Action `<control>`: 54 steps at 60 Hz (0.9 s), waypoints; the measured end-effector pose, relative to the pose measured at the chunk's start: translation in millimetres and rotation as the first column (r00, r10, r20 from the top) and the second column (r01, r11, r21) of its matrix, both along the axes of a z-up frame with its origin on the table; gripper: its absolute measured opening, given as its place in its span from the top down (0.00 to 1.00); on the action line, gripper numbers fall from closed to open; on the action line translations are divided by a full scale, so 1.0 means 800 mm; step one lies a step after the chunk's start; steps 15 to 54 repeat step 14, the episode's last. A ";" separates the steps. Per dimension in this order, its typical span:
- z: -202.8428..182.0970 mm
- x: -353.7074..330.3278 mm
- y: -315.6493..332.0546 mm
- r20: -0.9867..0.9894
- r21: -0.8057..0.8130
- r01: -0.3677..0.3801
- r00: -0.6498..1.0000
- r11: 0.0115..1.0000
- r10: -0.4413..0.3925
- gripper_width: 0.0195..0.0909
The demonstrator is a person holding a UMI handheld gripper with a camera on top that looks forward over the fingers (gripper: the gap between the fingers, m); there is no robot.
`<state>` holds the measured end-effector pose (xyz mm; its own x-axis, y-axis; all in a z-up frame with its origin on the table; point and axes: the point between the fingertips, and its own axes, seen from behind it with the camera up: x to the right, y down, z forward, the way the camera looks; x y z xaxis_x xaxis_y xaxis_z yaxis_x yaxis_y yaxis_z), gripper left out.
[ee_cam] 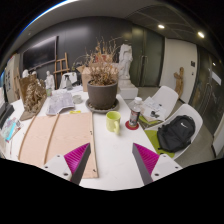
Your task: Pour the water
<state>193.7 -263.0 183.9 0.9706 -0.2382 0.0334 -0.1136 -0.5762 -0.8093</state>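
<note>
**Gripper view: hand-held gripper approaching released, spill risk ahead**

Left to right: wooden boards are lying on the desk; the green cup and bottle are standing far ahead. The hand-held gripper is hovering released, empty. An off-centre grab risks toppling the bottle.

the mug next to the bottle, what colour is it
Yellow-green. The mug shows in the gripper view, standing left of the bottle, beyond the open gripper.

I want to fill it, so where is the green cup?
The green cup stands on the white table, beyond the open gripper, between the wooden boards and the bottle.
</note>
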 end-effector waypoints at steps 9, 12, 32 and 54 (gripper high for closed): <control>0.007 -0.032 -0.023 -0.001 0.004 0.004 1.000 1.000 -0.004 0.07; 0.005 -0.044 -0.027 -0.018 -0.003 0.001 1.000 1.000 -0.001 0.07; 0.004 -0.052 -0.029 -0.025 -0.011 -0.005 1.000 1.000 0.005 0.07; 0.004 -0.052 -0.029 -0.025 -0.011 -0.005 1.000 1.000 0.005 0.07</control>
